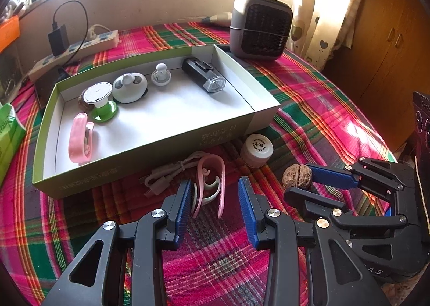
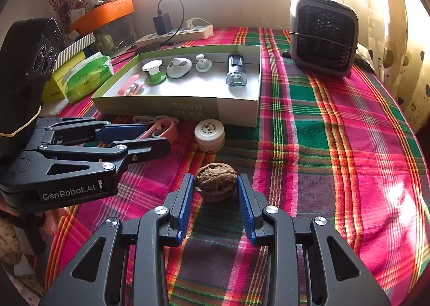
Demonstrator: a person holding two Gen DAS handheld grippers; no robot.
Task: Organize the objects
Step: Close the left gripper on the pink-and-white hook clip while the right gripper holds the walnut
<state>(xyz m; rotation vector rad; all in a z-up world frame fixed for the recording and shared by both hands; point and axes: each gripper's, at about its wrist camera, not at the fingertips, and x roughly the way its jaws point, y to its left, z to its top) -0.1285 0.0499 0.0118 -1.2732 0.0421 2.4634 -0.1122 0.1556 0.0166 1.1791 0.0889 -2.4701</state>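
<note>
the box (image 2: 236, 115) sits on the bed's cloth (image 2: 336, 144), toward the far edge. a bike light (image 2: 235, 72) lies in its right end. the power strip (image 2: 174, 34) lies behind the box. the heater (image 2: 323, 37) stands at the far right. the bottle (image 2: 209, 135) stands just before the box, the walnut (image 2: 216, 181) nearer still.

Black hand-held gripper (image 2: 215, 193) frames, ribbed blue pads (image 2: 186, 206), silver screws, white "GenRobot.AI" lettering.

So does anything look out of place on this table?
Four things lie outside the box, on the cloth before it: a walnut, a small white jar, a pink clip and a bundled cable.
</note>
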